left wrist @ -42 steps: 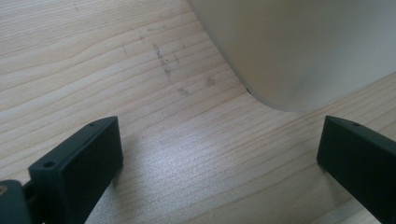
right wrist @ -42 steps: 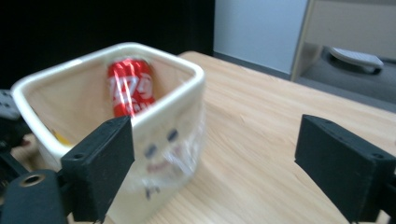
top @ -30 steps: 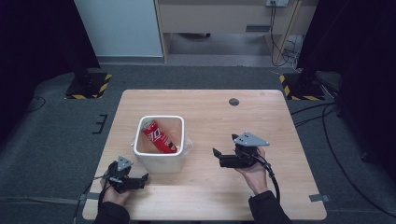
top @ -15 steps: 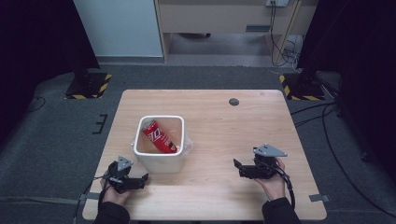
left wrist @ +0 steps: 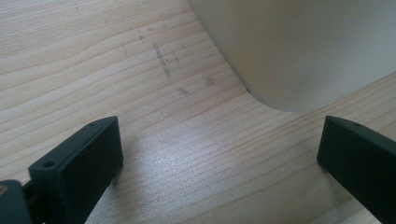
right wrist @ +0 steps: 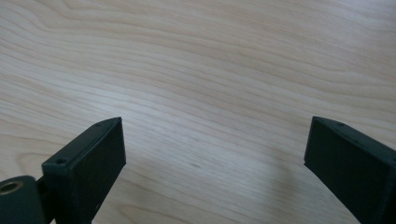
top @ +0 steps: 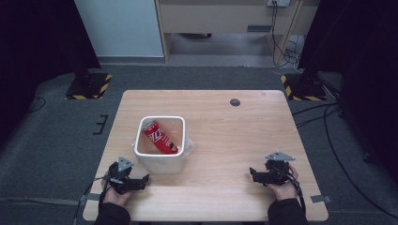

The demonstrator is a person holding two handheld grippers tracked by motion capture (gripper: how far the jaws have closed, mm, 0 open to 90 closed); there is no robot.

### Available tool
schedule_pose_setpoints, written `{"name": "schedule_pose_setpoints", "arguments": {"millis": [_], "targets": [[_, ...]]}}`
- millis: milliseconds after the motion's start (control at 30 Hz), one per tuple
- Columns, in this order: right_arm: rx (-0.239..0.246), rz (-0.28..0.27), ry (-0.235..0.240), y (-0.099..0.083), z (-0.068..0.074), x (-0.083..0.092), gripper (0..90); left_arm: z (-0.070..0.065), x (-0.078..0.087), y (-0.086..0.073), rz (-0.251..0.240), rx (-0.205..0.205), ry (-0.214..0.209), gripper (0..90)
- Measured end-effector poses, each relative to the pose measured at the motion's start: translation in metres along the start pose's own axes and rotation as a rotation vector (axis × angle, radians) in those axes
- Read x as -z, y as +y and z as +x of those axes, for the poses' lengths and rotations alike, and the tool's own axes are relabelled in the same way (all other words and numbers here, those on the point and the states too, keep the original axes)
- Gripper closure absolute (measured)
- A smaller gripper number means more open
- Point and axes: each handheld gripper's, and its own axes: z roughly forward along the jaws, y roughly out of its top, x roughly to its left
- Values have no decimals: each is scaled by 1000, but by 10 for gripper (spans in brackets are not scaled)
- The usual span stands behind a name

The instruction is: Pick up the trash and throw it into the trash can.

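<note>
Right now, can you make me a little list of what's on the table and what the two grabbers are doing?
table: light wooden table
bin: white bin, near the left front part of the table
in the bin: red can, lying tilted
left gripper: left gripper, open, empty, beside the bin
right gripper: right gripper, open, empty, over bare wood
hole: dark round hole, at the far side

Table [top: 225,136] lit bright, surrounds dark, soft shadows, gripper views sharp

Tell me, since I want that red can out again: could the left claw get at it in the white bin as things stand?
Probably yes. The left claw rests open and empty on the table right beside the white bin. The bin has no lid, and the red can leans inside with its top near the rim, so a reach over the wall from above looks free.
</note>
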Motion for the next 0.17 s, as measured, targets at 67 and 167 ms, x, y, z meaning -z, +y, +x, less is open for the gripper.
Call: {"name": "schedule_pose_setpoints", "arguments": {"millis": [67,167], "targets": [[-17,16,-17,-1,-5,-1,52,0,0,0,0,0,0,0],[-44,30,-13,-3,-10,-3,47,0,0,0,0,1,0,0]]}}
